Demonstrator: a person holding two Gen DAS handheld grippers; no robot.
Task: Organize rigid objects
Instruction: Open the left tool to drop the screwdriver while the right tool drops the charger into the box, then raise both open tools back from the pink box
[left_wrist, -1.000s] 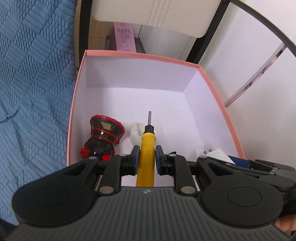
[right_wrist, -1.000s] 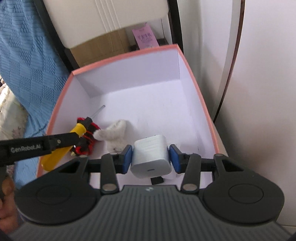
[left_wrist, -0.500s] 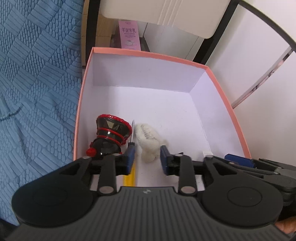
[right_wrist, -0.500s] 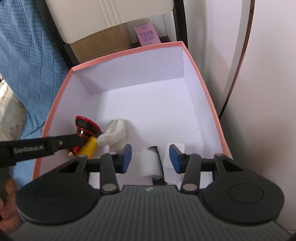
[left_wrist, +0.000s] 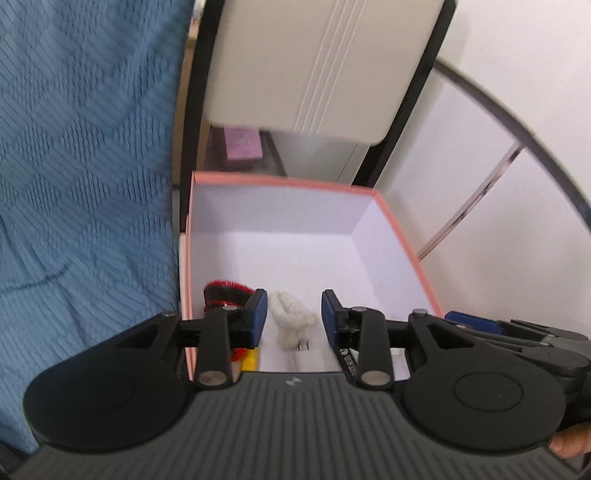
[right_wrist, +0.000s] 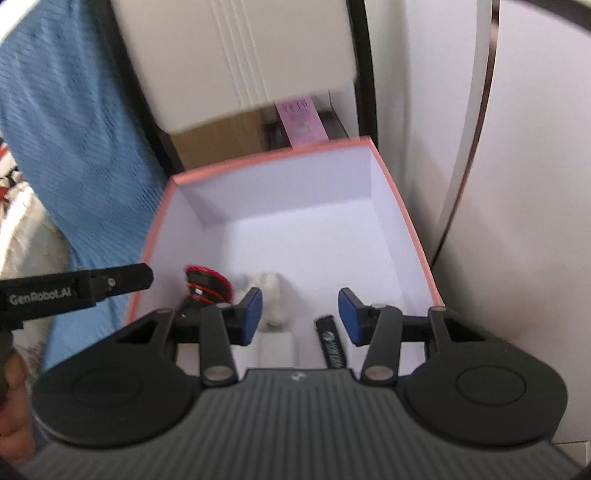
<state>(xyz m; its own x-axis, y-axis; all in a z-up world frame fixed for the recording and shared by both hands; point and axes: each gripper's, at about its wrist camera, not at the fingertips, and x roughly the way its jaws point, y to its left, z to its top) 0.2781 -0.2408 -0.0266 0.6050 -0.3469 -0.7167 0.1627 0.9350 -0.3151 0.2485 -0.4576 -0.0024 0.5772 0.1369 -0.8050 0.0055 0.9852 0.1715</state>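
Note:
A pink-rimmed white box (left_wrist: 402, 236) (right_wrist: 402, 218) holds the objects. In the left wrist view a red-and-black toy (left_wrist: 225, 291), a bit of the yellow screwdriver (left_wrist: 250, 360) and a coiled white cable (left_wrist: 291, 319) lie at its near end. My left gripper (left_wrist: 290, 317) is open and empty above them. In the right wrist view the white charger (right_wrist: 277, 350) and a black strap (right_wrist: 330, 343) lie in the box under my open, empty right gripper (right_wrist: 301, 315). The toy (right_wrist: 207, 286) and the cable (right_wrist: 267, 291) also show there. Both views are blurred.
A blue quilted cover (left_wrist: 85, 166) lies left of the box. A white chair back (left_wrist: 317, 66) with a black frame stands behind it, with a pink carton (left_wrist: 242, 147) underneath. A white wall (right_wrist: 535, 184) is on the right. The left gripper's finger (right_wrist: 110, 282) crosses the right view.
One second ago the left gripper held the screwdriver and the right held the charger. Both opened and dropped them into the box. Both grippers have since risen and pulled back.

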